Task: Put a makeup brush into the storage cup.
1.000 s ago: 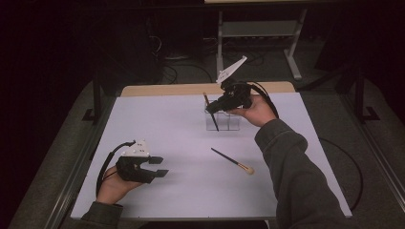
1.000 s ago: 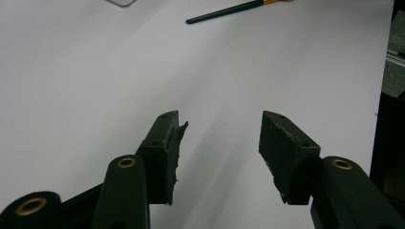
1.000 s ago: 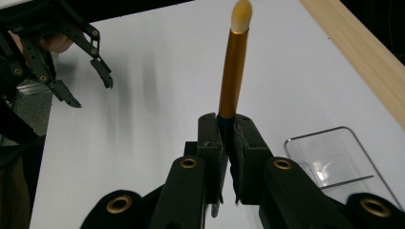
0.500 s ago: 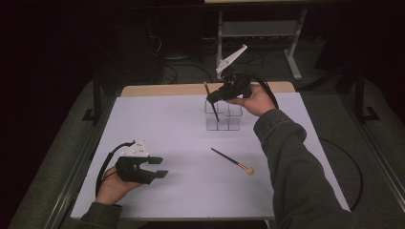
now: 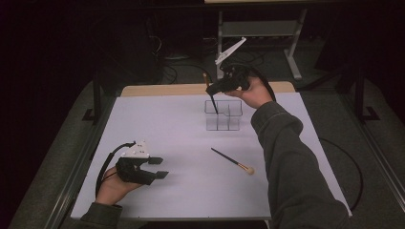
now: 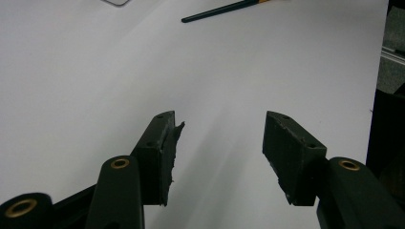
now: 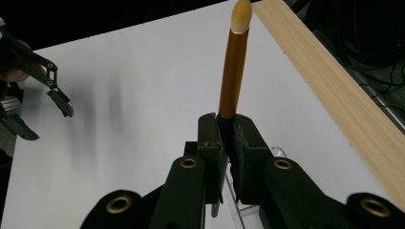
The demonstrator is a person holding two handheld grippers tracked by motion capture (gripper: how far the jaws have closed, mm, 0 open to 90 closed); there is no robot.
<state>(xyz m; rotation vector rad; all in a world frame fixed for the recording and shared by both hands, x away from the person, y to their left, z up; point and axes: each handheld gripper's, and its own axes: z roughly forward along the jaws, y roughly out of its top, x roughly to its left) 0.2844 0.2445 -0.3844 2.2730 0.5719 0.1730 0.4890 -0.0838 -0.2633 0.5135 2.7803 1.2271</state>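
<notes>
My right gripper (image 5: 213,89) (image 7: 228,130) is shut on a makeup brush (image 5: 213,102) (image 7: 234,71) with a gold ferrule, pale bristles up. The brush's dark handle slants down into a clear compartment organizer (image 5: 224,120) at the table's far middle; which compartment I cannot tell. My left gripper (image 5: 160,168) (image 6: 219,143) rests at the front left, held by a hand; its jaws have just been opening and nothing is between them. A second brush (image 5: 231,161) (image 6: 224,8) lies flat on the white table (image 5: 167,124), between the organizer and the front edge.
A wooden strip (image 5: 167,89) (image 7: 329,90) runs along the table's far edge. Behind it stand a metal frame (image 5: 260,28) and cables on the dark floor. The right forearm in a grey sleeve (image 5: 286,162) crosses the table's right half.
The right hand has moved farther back and slightly up with the brush still gripped. The left hand has stayed where it was.
</notes>
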